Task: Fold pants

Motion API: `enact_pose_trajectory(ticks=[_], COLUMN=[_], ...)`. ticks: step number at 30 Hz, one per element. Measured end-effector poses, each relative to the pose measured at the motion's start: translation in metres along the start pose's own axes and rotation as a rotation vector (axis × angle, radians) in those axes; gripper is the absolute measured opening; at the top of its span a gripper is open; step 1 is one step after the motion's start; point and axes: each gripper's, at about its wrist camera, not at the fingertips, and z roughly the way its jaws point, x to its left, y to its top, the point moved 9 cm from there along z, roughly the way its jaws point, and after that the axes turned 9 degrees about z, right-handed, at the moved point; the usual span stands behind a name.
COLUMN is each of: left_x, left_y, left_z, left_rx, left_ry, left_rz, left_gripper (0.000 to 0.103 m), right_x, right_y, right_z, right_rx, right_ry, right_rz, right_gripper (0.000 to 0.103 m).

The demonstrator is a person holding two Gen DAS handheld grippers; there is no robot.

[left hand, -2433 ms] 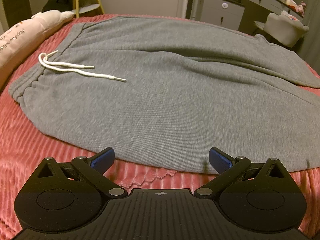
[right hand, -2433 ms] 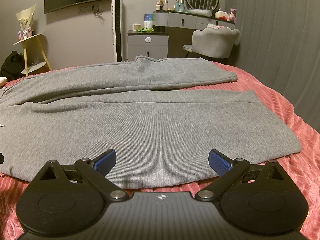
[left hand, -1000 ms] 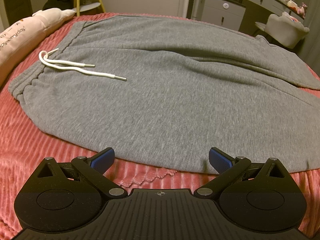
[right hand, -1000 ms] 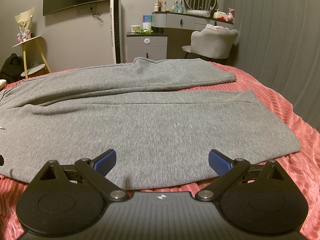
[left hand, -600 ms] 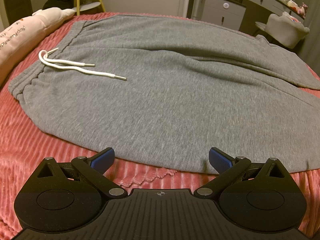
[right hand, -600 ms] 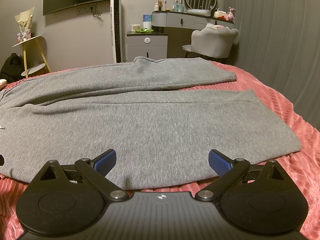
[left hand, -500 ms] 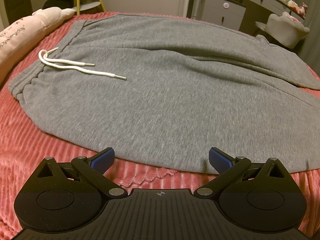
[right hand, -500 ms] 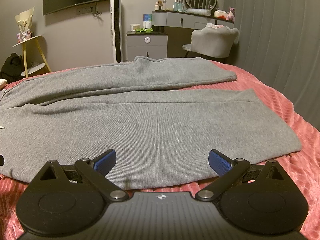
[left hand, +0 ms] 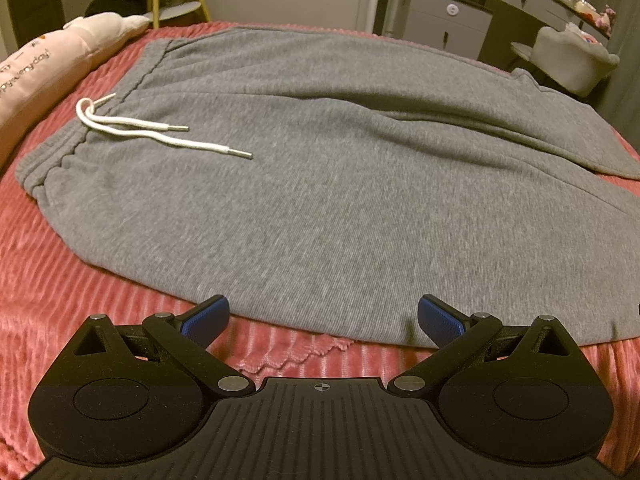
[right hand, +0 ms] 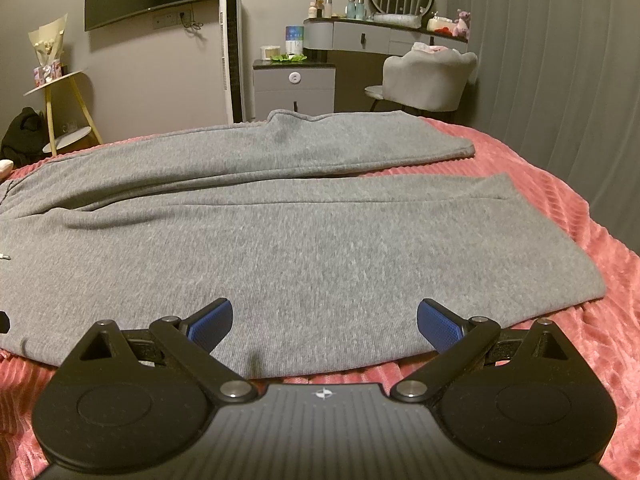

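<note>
- On the pillow [left hand: 44, 68] at the far left, pale pink and soft-looking, dark handwritten-style script reading "everyday!"; other marks above it too small to read.
- Grey pants [left hand: 340, 184] spread flat across the bedspread [left hand: 60, 292], fine ribbed knit, waistband gathered in rows at the left end.
- White drawstring [left hand: 132, 130] lying loose on the front of the pants near the waistband, braided cord with metal-looking tips.
- Two legs [right hand: 320, 236] running to the right in the right wrist view, far leg angled slightly away, hems straight, a strip of bedspread showing between the cuffs.
- Bedspread pink, plush, with raised parallel ribs; a small scalloped wrinkle just in front of the near edge of the pants.
- Left gripper [left hand: 322, 318] spread wide, holding nothing, blue textured pads [left hand: 204, 320] just short of the near edge of the pants.
- Right gripper [right hand: 324, 322] likewise spread wide and empty, low over the near edge of the closer leg; contact with the cloth not clear.
- Black, matte gripper bodies with grooved top plates and round silver pivots.
- Beyond the bed: grey cabinet [right hand: 294, 88] with one round knob, padded grey chair [right hand: 424, 78] with scalloped back, dressing table [right hand: 384, 36] with bottles, labels unreadable.
</note>
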Motion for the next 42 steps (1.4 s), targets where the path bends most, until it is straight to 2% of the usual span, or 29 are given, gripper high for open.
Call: enact_pose_trajectory(ticks=[23,28,33,36,40,42], left_x=[0.004,0.004,0.005,0.014,0.030,0.040], left_y=[0.003,0.003,0.004,0.020,0.054,0.075], left_z=[0.005,0.010,0.015,0.015,0.018,0.023], left_rx=[0.022,0.035,0.046,-0.007,-0.087,-0.135], left_ry=[-0.009,-0.002,-0.004,0.017,0.054,0.076], left_rz=[-0.016,-0.016,-0.028,-0.093,-0.193,-0.235], left_gripper=[0.103,0.103,0.103,0.103,0.103,0.103], right_x=[0.002,0.000,0.007,0.011,0.004,-0.002], right_y=[0.000,0.004,0.010,0.012,-0.002,-0.002], right_z=[0.007,0.020,0.040,0.062,0.102,0.107], right_rx=[0.040,0.064,0.065,0.084,0.228,0.212], right_ry=[0.020,0.041,0.023,0.020,0.023,0.061], right_rz=[0.021,0.079,0.025,0.000,0.059,0.111], right_gripper=[0.099,0.099,0.099,0.099,0.099,0.099])
